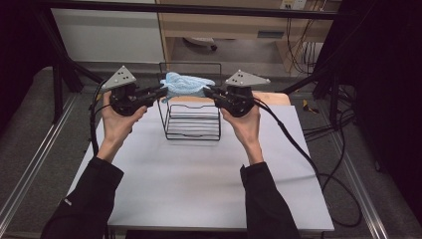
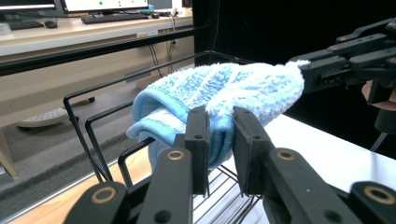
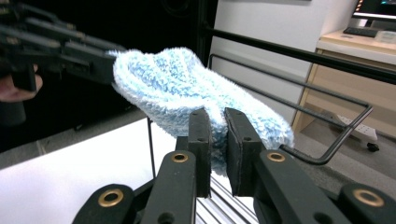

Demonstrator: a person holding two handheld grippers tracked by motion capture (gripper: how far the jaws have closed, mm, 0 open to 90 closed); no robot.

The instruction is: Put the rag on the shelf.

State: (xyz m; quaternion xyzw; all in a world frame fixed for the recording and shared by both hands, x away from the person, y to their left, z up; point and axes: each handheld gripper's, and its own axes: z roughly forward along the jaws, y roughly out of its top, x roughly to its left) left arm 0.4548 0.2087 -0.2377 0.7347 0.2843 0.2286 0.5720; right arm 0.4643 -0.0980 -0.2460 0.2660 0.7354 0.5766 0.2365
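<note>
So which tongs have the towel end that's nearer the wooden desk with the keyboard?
The left tongs: they pinch the blue towel at its left end above the wire rack; the right tongs hold the opposite end.

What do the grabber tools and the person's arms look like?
Both the left gripper and the right gripper are black, with flat jaws, brass-coloured pivot pins and a grey three-cornered plate dotted with small holes on top. A black cable trails from each. The person wears dark long sleeves.
</note>
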